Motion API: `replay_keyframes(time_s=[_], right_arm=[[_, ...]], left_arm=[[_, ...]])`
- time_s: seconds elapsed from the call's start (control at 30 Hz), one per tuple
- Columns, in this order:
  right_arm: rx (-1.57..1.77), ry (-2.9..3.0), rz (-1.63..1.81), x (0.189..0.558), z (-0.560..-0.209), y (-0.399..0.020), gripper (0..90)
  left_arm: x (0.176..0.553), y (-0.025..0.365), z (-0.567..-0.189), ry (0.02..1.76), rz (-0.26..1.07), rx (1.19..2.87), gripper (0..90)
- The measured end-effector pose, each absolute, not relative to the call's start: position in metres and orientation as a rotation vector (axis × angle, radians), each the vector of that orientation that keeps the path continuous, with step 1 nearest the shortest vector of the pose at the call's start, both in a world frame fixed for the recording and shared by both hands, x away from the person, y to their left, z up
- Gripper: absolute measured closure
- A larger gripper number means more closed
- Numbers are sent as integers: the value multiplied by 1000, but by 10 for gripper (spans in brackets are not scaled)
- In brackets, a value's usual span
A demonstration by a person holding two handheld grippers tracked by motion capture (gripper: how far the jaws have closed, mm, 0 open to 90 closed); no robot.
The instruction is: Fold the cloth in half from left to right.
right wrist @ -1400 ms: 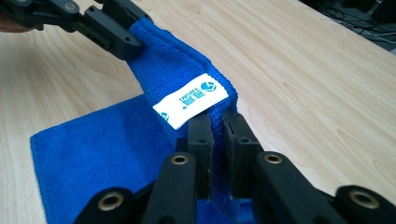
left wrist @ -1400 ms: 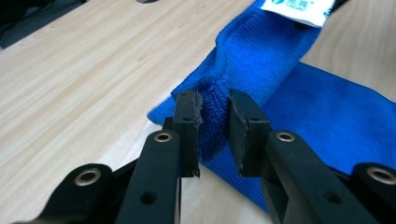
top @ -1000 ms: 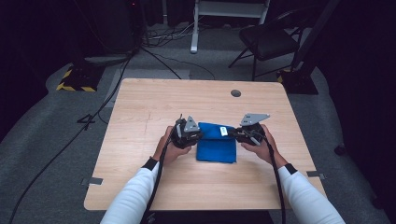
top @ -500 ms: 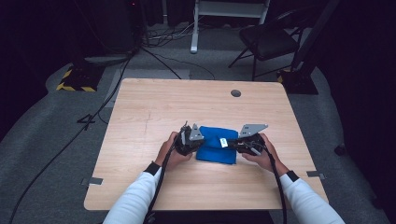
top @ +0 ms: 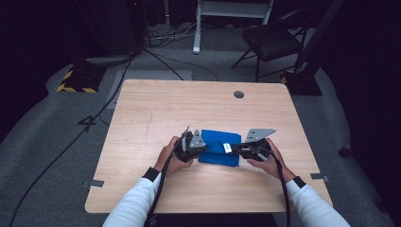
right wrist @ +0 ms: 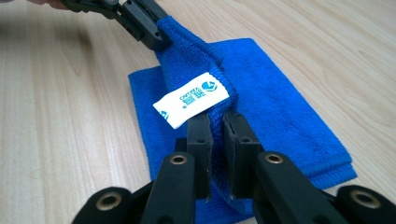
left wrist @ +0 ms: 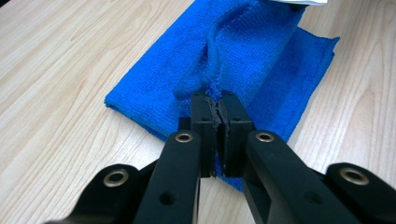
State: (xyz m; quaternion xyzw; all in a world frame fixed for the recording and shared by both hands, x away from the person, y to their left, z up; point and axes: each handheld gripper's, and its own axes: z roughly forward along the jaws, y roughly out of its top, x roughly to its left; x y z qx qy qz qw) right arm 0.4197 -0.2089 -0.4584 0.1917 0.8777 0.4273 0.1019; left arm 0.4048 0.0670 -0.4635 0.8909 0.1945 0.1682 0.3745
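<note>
Pinching opposite edges of the blue cloth [top: 216, 150] at the desk's [top: 156, 109] near middle, left claw [left wrist: 215, 109] and right claw [right wrist: 218, 122] grip shallowly; uneven pulling could slip an edge loose.

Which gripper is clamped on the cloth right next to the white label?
The right gripper: the white label sits beside it on the blue cloth. The left gripper pinches the opposite end.

A pale wooden bench [top: 156, 113] stands on grey floor [top: 52, 156]. A folded blue cloth [top: 216, 152] lies on it just below the centre of the frame, part of it lifted. Toward the upper right sits a small dark round spot [top: 239, 94], possibly a cable port.
</note>
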Motion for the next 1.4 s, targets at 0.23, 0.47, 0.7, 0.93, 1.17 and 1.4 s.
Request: replay_keyframes(time_s=[0.23,0.47,0.7,0.93,1.17,1.4], right_arm=[[517,2623,1220,410,-463,-209,817],[557,2623,1193,409,-468,-215,745],[547,2629,1200,399,-469,-224,725],[536,2629,1208,392,-467,-226,683],[523,2651,1185,384,-470,-228,651],[557,2661,1185,374,-474,-244,598]], left_arm=[[400,66,-467,479,400,2298,819],[399,61,-474,471,406,2346,792],[398,62,-473,482,414,2335,721],[386,64,-474,474,437,2383,654],[379,67,-474,459,422,2400,628],[366,75,-474,472,416,2414,573]])
